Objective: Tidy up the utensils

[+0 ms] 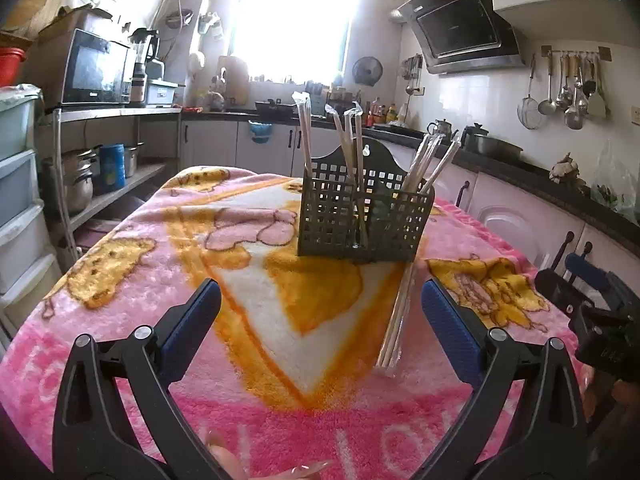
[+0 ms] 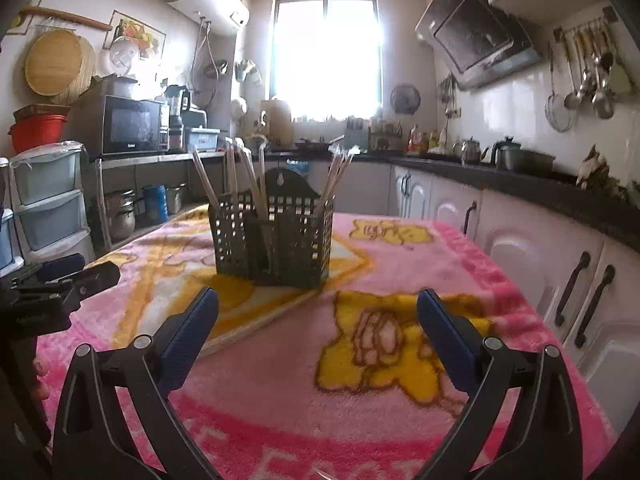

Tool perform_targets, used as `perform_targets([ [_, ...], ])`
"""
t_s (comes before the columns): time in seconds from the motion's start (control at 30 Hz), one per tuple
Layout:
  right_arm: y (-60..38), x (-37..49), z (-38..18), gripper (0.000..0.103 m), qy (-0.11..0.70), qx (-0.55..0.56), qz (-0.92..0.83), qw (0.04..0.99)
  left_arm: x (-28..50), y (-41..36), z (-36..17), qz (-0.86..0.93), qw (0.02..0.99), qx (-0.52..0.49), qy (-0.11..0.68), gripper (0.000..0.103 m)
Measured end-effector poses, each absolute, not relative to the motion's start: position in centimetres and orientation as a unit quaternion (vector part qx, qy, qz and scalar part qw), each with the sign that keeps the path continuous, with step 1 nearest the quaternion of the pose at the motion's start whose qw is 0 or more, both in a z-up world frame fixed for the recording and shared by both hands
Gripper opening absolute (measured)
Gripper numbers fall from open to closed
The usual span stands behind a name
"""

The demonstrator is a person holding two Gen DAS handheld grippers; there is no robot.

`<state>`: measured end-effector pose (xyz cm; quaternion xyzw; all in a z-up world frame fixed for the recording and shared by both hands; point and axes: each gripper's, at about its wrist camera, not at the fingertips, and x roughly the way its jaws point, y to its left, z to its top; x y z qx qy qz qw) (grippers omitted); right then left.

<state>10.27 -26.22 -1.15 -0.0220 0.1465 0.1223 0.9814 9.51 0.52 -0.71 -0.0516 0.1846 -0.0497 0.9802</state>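
Observation:
A dark lattice utensil holder [image 1: 362, 216] stands upright on the pink blanket-covered table [image 1: 160, 280], with several wrapped chopstick pairs [image 1: 347, 136] standing in it. One wrapped pair of chopsticks [image 1: 396, 320] lies flat on the blanket in front of the holder. My left gripper [image 1: 320, 300] is open and empty, just near of that loose pair. My right gripper [image 2: 318, 308] is open and empty, facing the holder [image 2: 276, 236]; the loose pair [image 2: 260, 322] lies to its left. Each gripper shows at the edge of the other's view.
White kitchen cabinets [image 2: 540, 264] with a dark counter run along the right of the table. A metal shelf with a microwave [image 1: 96, 68] and pots and plastic drawers [image 2: 48, 200] stand on the left. The table edge drops off on both sides.

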Motion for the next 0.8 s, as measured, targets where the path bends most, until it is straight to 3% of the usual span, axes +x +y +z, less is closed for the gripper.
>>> perform_targets([
  [0.8, -26.22, 10.01, -1.29, 0.097, 0.149, -0.016, 0.119, 0.982, 9.60, 0.57, -0.81, -0.044, 0.980, -0.056, 0.185, 0.092],
])
